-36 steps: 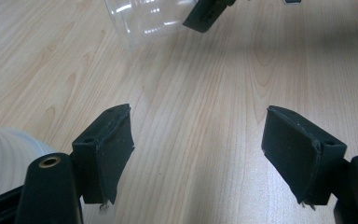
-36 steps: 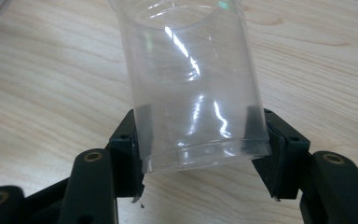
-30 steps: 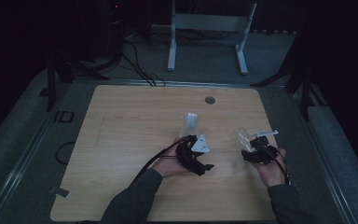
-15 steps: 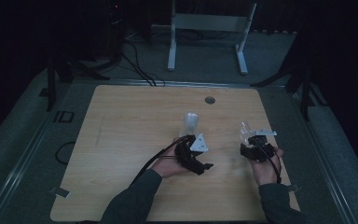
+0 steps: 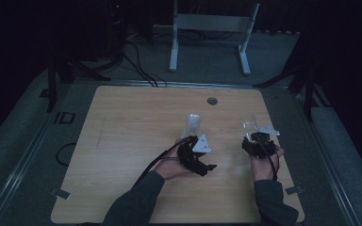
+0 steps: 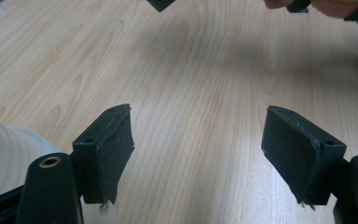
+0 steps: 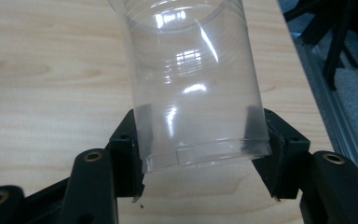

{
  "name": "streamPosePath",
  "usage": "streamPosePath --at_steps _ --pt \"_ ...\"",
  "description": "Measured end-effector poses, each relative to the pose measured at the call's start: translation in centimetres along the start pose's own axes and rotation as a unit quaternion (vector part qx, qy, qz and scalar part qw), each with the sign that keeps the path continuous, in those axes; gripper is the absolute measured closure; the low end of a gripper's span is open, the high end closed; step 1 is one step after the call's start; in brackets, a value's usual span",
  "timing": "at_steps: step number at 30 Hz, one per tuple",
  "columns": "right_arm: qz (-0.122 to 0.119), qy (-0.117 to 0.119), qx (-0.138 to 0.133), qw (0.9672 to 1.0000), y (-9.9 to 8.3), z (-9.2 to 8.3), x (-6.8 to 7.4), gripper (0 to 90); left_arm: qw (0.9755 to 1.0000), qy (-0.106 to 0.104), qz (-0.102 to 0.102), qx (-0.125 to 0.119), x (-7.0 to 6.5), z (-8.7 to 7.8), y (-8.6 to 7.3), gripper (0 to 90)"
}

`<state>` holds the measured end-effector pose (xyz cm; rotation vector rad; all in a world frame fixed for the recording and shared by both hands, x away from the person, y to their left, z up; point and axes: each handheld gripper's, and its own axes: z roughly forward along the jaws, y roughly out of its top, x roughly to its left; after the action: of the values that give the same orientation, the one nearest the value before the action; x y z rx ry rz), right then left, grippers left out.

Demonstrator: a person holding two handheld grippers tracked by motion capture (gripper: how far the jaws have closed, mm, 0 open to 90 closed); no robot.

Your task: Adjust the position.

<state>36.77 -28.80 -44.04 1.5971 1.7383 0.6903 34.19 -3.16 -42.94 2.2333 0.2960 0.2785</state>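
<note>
The right tongs [image 7: 200, 154] clench a clear plastic cup [image 7: 193, 79] near the bench's [image 5: 122, 141] right edge. The left tongs [image 6: 198, 154] gape, released, over bare wood, just beside a white cup [image 5: 192, 125].

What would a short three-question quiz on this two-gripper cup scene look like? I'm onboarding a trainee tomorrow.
1. True or false: the right gripper is shut on the clear plastic cup.
2. What lies between the jaws of the left gripper? A) a cup B) bare wooden table C) a cable
3. Beside which gripper does the white cup stand in the high view?

Key:
1. True; both pads press on the cup's sides.
2. B; only the wooden table lies between them.
3. The left gripper.
</note>
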Motion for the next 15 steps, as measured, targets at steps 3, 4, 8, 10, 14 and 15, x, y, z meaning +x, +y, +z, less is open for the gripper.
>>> streamPosePath --at_steps 3,4,8,10,14,15 --pt "0.002 -0.01 -0.016 0.9998 0.12 -0.02 0.23 41.9 1.0 -0.001 -0.004 -0.003 0.03 -0.06 0.03 24.5" --pt "0.003 -0.014 -0.023 0.9996 0.13 -0.04 0.3 41.9 1.0 -0.002 -0.006 -0.006 0.03 -0.08 0.05 24.5" --pt "0.012 -0.018 -0.047 0.9987 0.08 -0.13 0.48 41.9 0.9998 -0.004 -0.015 -0.014 0.13 -0.21 0.18 24.5" --pt "0.016 -0.02 -0.059 0.9979 -0.02 -0.19 0.59 41.9 0.9997 -0.004 -0.017 -0.017 0.2 -0.31 0.27 24.5" --pt "0.02 -0.021 -0.074 0.9969 -0.1 -0.37 0.6 41.8 0.9994 -0.003 -0.024 -0.025 0.26 -0.37 0.39 24.5" --pt "0.021 -0.021 -0.078 0.9965 -0.1 -0.44 0.6 41.8 0.9993 -0.003 -0.026 -0.028 0.28 -0.37 0.42 24.5"
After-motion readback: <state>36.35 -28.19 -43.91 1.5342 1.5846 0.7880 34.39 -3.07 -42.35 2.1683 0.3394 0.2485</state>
